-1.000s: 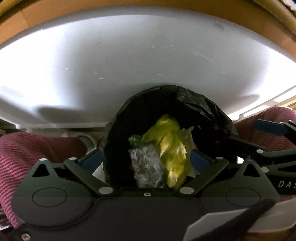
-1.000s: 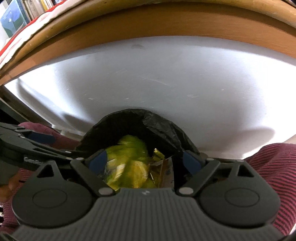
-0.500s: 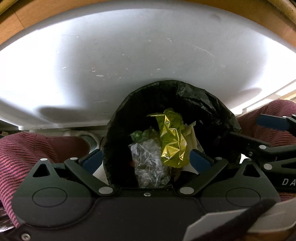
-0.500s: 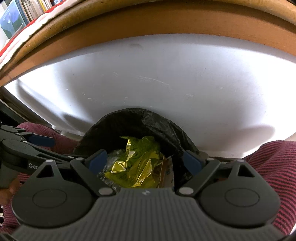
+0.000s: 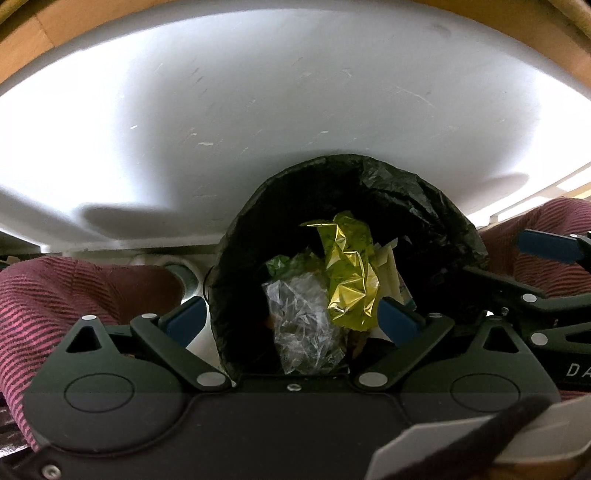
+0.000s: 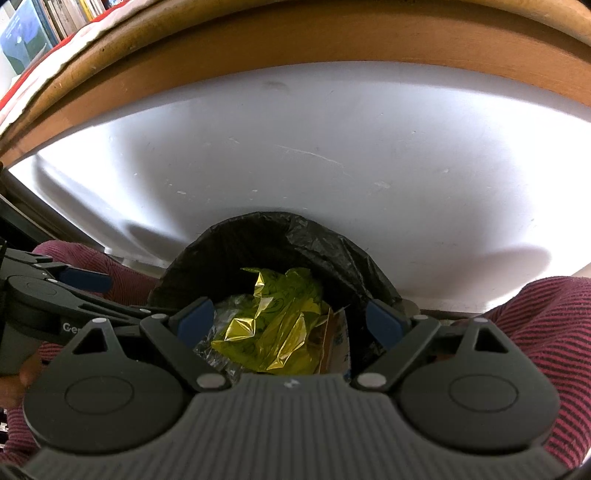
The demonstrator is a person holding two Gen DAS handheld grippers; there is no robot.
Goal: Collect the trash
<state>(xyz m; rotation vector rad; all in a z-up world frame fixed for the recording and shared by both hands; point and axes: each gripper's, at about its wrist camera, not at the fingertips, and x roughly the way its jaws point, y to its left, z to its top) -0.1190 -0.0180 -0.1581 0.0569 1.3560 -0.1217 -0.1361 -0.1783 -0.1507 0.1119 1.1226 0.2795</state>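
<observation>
A bin lined with a black bag (image 5: 424,206) stands below a white tabletop. Inside lie a crumpled yellow-green foil wrapper (image 5: 351,280), a clear plastic wrapper (image 5: 299,325) and a piece of pale paper (image 5: 388,266). My left gripper (image 5: 291,317) hangs open above the bin mouth with nothing between its fingers. In the right wrist view the same foil wrapper (image 6: 280,332) lies in the black bag (image 6: 332,251), and my right gripper (image 6: 290,321) is open over it, holding nothing. Each gripper shows at the edge of the other's view.
The white tabletop (image 5: 295,110) with a wooden edge (image 6: 332,48) overhangs the far side of the bin. Maroon striped fabric of a person's clothing (image 5: 55,295) flanks the bin on both sides (image 6: 554,325). Books (image 6: 44,22) stand at far upper left.
The yellow-green foil wrapper, blurred in motion a second ago, has settled in the bin and unfolded a little. Both grippers stay open and have drawn slightly back.
</observation>
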